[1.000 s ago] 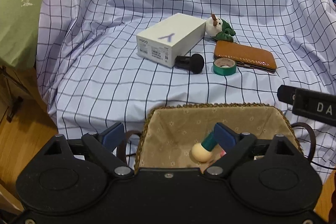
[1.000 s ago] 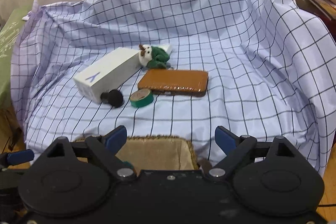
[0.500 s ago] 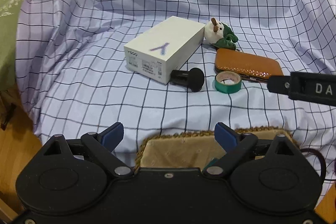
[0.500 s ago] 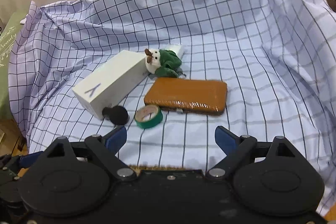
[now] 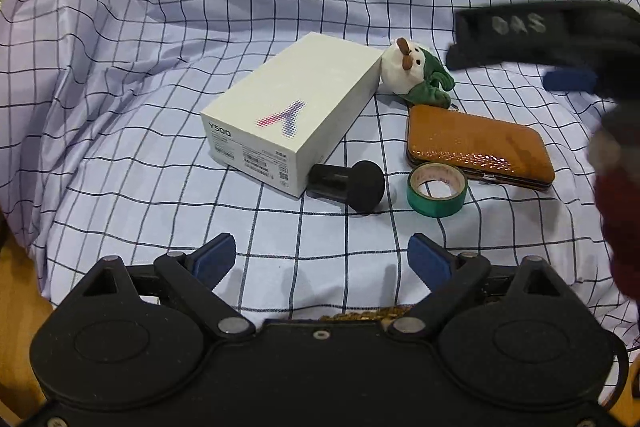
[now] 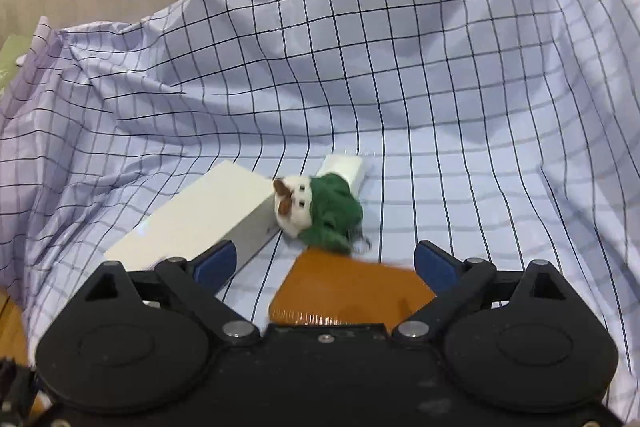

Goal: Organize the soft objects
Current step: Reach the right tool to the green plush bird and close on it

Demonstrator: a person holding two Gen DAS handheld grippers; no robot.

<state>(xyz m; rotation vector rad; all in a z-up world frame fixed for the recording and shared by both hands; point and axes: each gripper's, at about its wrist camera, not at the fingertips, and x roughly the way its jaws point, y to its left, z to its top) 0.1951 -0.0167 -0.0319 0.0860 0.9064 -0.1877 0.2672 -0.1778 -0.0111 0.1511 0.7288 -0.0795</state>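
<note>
Jaws empty on both — left gripper (image 5: 320,255) spread wide, right gripper (image 6: 326,265) opening (nothing between). Plush toy (image 6: 316,211) lies on checked cloth (image 6: 440,107), touching white box (image 5: 292,115).
</note>
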